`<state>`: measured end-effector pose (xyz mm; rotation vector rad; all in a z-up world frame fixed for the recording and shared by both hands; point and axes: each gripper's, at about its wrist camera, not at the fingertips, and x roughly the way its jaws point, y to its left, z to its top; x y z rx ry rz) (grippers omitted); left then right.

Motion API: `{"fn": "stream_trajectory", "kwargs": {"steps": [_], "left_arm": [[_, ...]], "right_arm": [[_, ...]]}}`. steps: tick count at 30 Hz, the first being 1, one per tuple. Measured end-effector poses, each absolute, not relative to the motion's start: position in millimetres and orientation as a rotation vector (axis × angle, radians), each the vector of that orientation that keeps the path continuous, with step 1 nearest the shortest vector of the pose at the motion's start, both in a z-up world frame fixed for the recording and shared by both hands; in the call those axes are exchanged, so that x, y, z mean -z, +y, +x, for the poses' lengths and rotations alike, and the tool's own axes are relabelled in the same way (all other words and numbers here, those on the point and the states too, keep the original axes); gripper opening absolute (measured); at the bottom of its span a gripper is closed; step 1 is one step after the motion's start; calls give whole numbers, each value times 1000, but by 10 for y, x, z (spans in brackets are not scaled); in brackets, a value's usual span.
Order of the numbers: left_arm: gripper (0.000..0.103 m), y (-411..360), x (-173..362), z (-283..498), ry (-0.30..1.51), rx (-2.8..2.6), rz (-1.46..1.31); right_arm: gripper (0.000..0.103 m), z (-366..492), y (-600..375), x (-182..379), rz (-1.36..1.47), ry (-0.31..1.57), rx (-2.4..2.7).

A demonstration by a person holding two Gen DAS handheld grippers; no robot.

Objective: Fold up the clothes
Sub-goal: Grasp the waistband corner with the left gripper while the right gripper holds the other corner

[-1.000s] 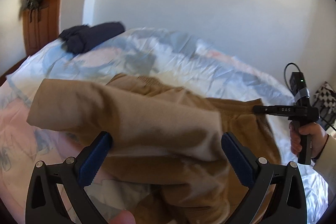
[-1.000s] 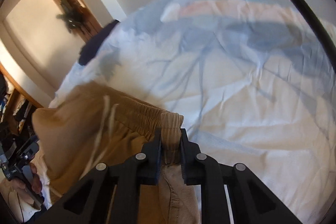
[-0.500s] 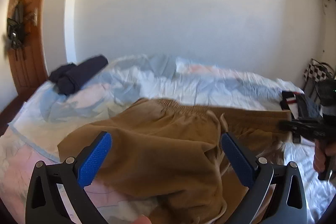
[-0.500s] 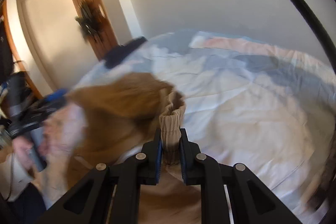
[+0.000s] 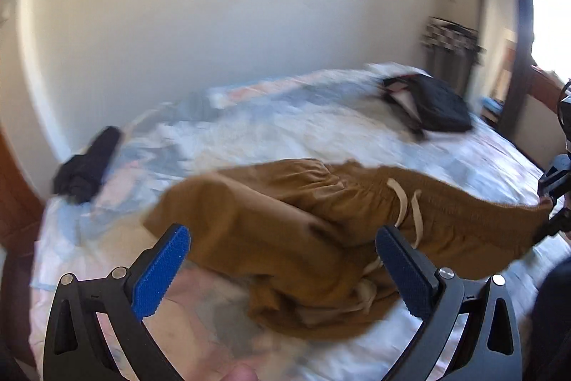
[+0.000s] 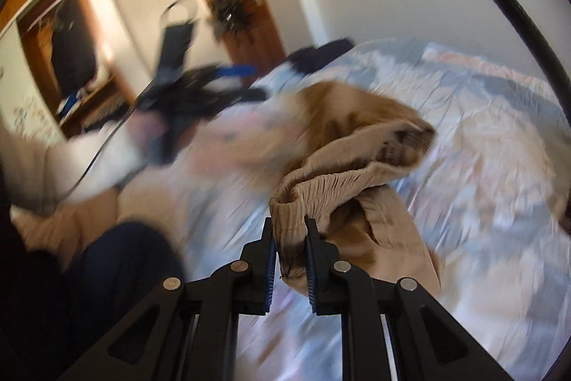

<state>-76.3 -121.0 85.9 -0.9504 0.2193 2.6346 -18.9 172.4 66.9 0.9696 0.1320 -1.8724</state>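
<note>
Swung sideways over the bed (image 5: 271,145) with right tool (image 6: 289,261) clenched on the trousers' (image 5: 321,220) waistband, left tool (image 5: 282,268) released, stretching them out for folding.

Dark bundle (image 5: 87,163) on rumpled bedsheet (image 5: 285,134)

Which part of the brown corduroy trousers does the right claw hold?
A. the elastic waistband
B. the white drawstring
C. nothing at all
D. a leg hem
A: in the right wrist view the right claw is shut on the gathered waistband of the brown corduroy trousers.
</note>
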Motion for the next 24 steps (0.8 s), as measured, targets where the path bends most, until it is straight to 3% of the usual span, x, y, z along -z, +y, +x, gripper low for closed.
{"fn": "stream_trajectory", "kwargs": {"steps": [6,14,16,19,21,24], "left_arm": [[103,-371,-641,-550,655,-2297,-955],[103,368,-752,-1616,558,-1929,-1155],[102,499,-576,-2015,600,-1846,-1220],[102,720,-94,-2477,804,-1671,-1356],[96,855,244,-2750,818,-1459,-1527],[96,1071,505,-2932,820,-1236,-1608]], "right_arm": [[17,12,2263,-210,1248,-175,1964],[21,-187,2454,51,1301,-356,1920],[22,-260,2486,146,1323,-404,1856],[24,-342,2482,274,1331,-449,1763],[26,-413,2440,324,1325,-450,1731],[27,-533,2437,474,1352,-469,1692]]}}
